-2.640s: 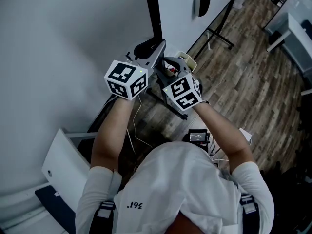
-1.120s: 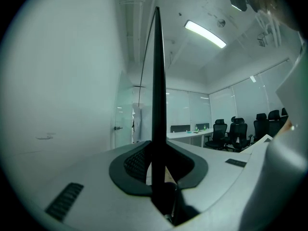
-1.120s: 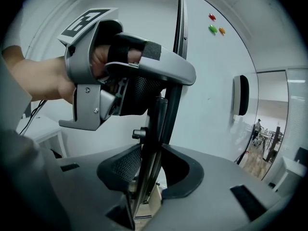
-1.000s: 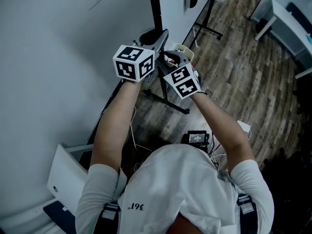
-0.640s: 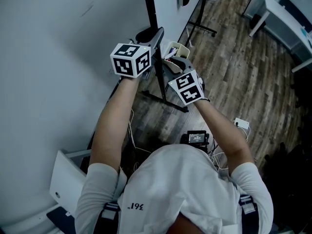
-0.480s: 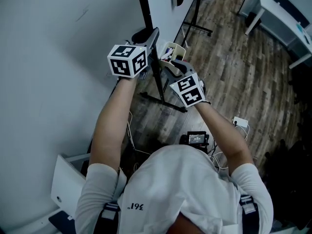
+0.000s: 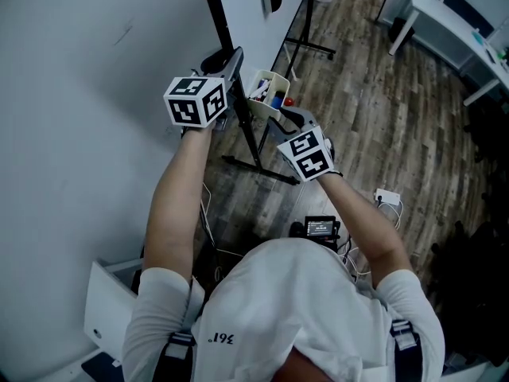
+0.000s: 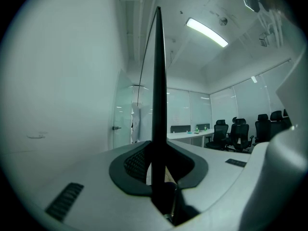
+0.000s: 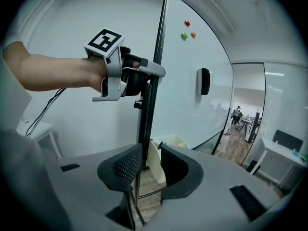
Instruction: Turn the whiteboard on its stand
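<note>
Turn step, I judge: L gripper (image 8: 158,173) clamped on black side edge of whiteboard (image 9: 192,81), upright on stand (image 7: 266,172) ahead. R gripper (image 9: 149,170) jaws apart, empty. Next: swing edge round w/ steady grip.

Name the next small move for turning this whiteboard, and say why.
Probably bring the right hand-held gripper forward onto the black frame edge, below the left hand-held gripper, and close it. The left one is clamped on that edge, while the right one's jaws stand apart, gripping nothing, with the white tray just ahead. A second grip should steady the turn.
</note>
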